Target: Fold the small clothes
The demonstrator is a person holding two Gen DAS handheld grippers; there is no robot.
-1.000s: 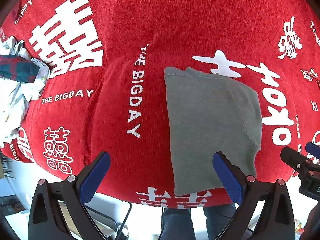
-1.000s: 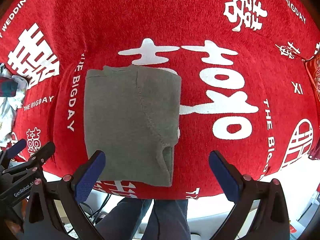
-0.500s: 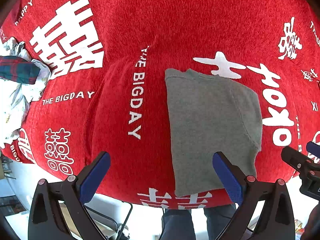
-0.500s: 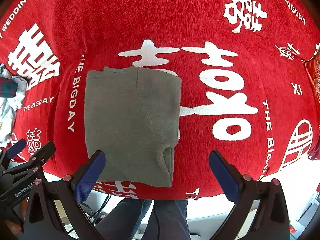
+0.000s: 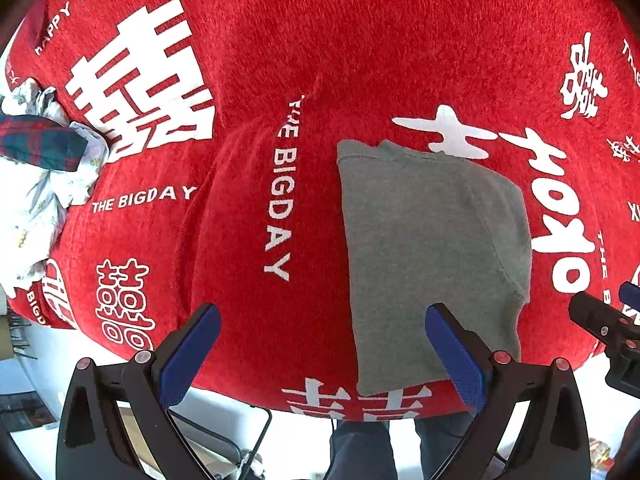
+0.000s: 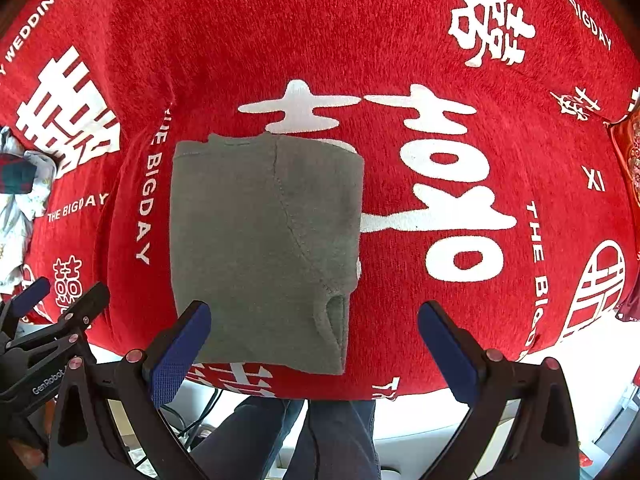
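On the red printed cloth (image 6: 400, 60) covering the counter, near its front edge, the grey knit garment (image 6: 256, 240) lies folded into a flat rectangle, sleeve seam on top, so this piece looks done. You hold both grippers above it and off the fabric: left gripper (image 5: 320, 344) has jaws spread wide and empty, its right finger over the garment's near edge; right gripper (image 6: 312, 340) likewise wide and empty, straddling the near right corner. Neither touches cloth. At the far left sits a rumpled pile of clothes (image 5: 36, 184), plaid piece on top, likely your next pick.
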